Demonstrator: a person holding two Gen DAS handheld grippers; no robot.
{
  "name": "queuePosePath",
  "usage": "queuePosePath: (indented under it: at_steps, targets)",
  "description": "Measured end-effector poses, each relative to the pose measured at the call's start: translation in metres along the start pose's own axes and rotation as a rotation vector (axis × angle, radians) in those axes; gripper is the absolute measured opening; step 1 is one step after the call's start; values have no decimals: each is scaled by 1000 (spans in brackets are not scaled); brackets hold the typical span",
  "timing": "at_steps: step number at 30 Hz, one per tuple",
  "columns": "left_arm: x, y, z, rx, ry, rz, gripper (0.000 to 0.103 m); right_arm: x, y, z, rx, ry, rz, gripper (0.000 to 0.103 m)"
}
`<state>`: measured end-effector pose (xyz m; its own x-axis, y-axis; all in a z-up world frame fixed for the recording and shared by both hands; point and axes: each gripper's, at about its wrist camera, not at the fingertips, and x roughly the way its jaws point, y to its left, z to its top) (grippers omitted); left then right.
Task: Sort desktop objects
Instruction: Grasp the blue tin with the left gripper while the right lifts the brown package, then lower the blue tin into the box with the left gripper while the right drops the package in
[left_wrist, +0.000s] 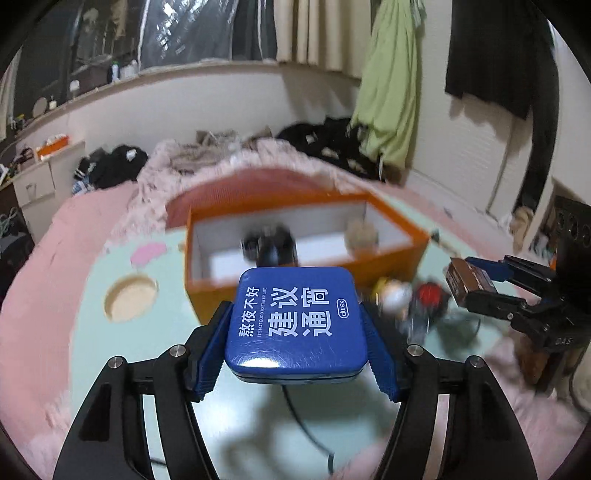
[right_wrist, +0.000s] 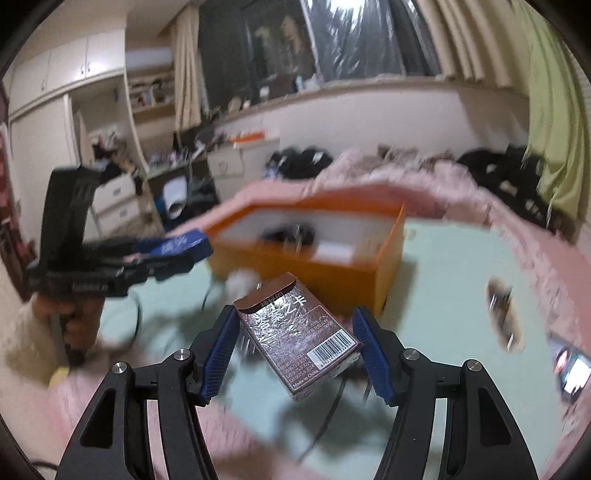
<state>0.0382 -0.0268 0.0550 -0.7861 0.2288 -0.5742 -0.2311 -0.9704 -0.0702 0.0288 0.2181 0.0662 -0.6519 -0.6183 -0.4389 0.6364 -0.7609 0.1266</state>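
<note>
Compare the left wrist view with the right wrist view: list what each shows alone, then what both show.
Left wrist only: the printed lid of the blue tin held in the left gripper, a cream circle printed on the mat, and small red and yellow items beside the box.

Right wrist only: the barcode face of the brown packet in the right gripper, wall cupboards, and a lit screen at the right edge.

Both: the orange box, both grippers with their loads, and the mint mat.

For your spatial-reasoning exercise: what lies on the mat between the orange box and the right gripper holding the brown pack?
In the left wrist view, small blurred items lie between the orange box and the right gripper.
</note>
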Motion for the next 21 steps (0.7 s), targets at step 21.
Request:
queuePosePath:
  at_steps: [21]
  targets:
    - [89,14,27,-127,91,169,81,112,-2,34,-48,215,-180,71]
